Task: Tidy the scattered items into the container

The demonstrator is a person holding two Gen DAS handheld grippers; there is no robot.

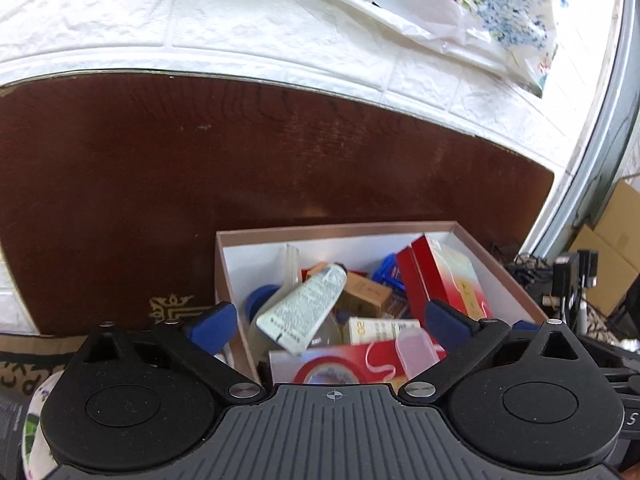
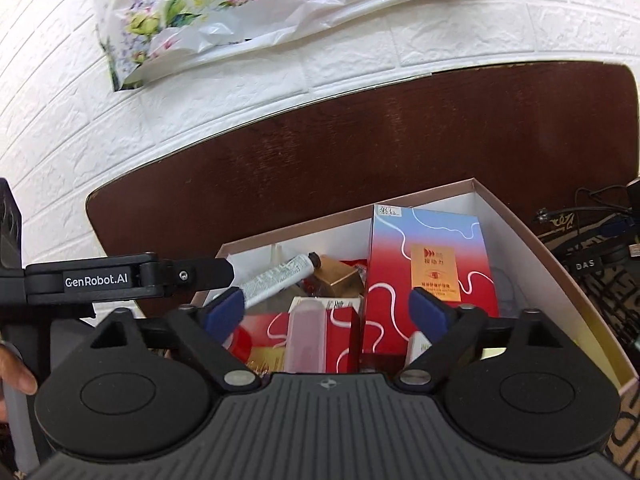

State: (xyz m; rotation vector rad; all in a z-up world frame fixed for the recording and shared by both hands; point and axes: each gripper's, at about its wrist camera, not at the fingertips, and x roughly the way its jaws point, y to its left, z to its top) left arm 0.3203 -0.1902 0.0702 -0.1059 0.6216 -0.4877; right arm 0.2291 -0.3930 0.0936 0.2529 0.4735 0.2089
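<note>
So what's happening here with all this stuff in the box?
A person holding two handheld grippers is tidying small items into a cardboard box on a dark wooden table. Both the left gripper and the right gripper hover open and empty over it. Inside already lie a white tube, a tall red-and-blue carton, a small brown box and other packets.
</note>
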